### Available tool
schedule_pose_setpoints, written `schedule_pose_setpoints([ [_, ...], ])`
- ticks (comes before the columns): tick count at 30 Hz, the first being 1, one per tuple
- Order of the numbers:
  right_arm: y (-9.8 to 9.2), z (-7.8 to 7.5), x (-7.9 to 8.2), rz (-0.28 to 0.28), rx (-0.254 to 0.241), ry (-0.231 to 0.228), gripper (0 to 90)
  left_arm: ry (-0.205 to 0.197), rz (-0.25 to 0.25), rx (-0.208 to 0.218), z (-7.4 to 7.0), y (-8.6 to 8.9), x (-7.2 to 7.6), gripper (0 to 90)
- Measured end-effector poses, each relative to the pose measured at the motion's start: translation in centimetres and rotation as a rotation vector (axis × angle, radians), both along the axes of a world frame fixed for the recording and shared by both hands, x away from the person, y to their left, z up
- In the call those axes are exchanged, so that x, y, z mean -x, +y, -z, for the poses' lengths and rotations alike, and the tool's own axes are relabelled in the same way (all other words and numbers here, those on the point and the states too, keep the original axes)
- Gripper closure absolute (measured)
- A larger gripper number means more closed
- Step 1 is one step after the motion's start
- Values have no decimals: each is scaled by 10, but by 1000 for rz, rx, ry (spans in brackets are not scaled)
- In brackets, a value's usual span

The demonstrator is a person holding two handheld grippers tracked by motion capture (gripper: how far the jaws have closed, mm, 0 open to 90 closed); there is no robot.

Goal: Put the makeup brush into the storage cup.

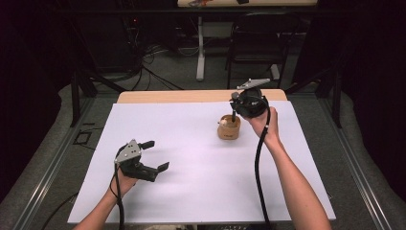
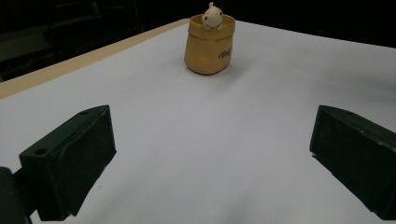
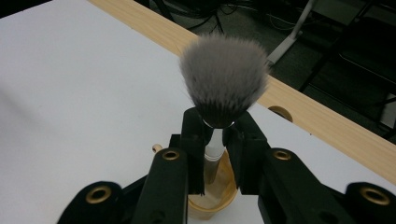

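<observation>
My right hand-held gripper is clenched on a brush, bristles up, its handle reaching down into the tan pot on the table. My left hand-held gripper rests released, well apart. Its view shows a small figure at the pot's rim

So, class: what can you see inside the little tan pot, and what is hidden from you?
Inside the tan pot stands the handle of a brush, clamped by the right hand-held gripper. A small cream figure peeks over the rim. The handle's tip is hidden by the jaws.
</observation>
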State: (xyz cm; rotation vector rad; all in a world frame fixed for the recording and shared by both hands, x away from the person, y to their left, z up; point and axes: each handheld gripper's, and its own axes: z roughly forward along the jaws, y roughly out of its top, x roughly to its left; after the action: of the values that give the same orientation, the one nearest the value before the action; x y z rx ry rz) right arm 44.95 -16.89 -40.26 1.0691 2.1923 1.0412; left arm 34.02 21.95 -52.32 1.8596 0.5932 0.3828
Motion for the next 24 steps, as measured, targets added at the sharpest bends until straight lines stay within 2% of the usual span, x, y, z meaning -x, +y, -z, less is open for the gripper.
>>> schedule_pose_setpoints([
  [15, -1, 7, -4, 13, 10, 9, 772, -1, 4, 3, 0, 0, 0, 3],
  [24, 0, 15, -7, 20, 37, 24, 771, -2, 0, 0, 0, 0, 0, 4],
])
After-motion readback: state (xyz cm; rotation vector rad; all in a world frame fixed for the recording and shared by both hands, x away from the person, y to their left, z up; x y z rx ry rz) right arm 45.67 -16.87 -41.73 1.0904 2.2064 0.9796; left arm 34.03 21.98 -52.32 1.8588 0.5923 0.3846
